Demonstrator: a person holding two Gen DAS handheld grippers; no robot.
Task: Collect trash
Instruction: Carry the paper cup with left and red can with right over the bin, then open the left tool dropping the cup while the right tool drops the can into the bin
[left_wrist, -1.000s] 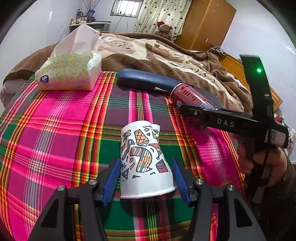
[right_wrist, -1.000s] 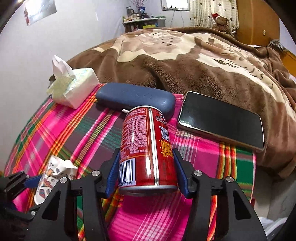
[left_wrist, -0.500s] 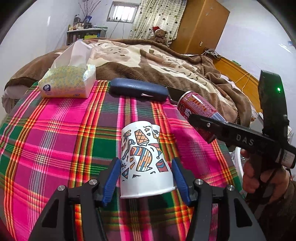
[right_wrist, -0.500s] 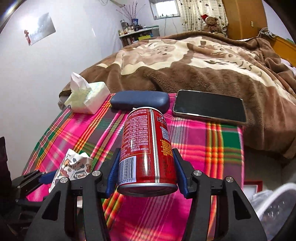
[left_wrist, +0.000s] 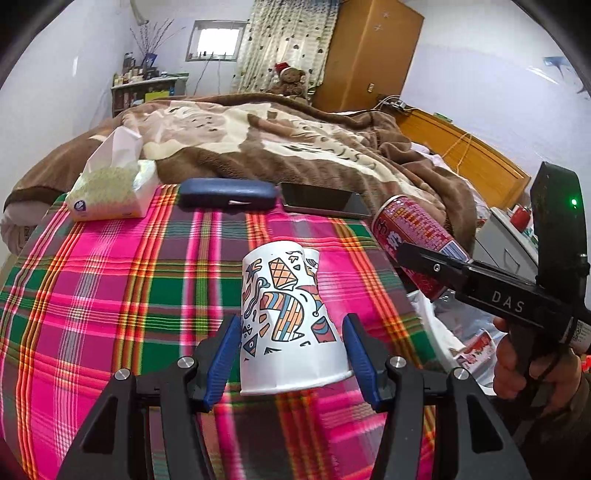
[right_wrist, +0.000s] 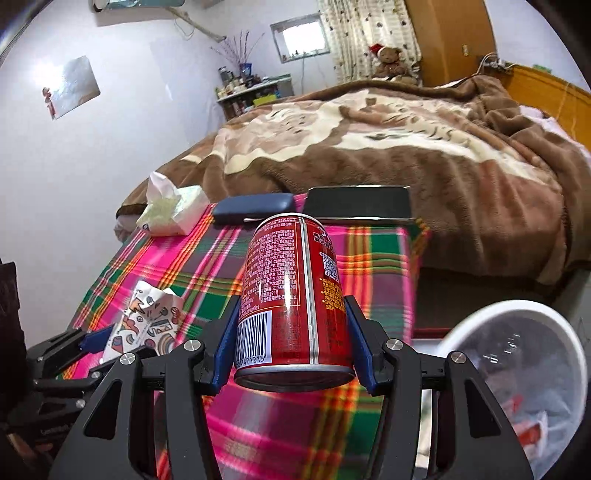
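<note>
My left gripper (left_wrist: 291, 350) is shut on a crumpled white paper cup (left_wrist: 286, 317) with colourful drawings, held above the plaid cloth (left_wrist: 129, 295). My right gripper (right_wrist: 291, 339) is shut on a red drink can (right_wrist: 291, 295), its blue pads pressed on both sides. In the left wrist view the can (left_wrist: 413, 236) and right gripper appear at the right, over a white bin (left_wrist: 436, 328). In the right wrist view the cup (right_wrist: 147, 325) and left gripper sit at the lower left, and the white bin (right_wrist: 517, 310) with a clear liner lies at the lower right.
On the plaid table's far edge lie a tissue pack (left_wrist: 110, 188), a dark blue case (left_wrist: 227, 192) and a black phone (left_wrist: 321, 203). A bed with a brown blanket (left_wrist: 277, 147) stands behind. A hand (left_wrist: 524, 369) holds the right gripper.
Both grippers rose and drew back from the table toward the right with the cup and can still held. The white bin has come into view at the right.
</note>
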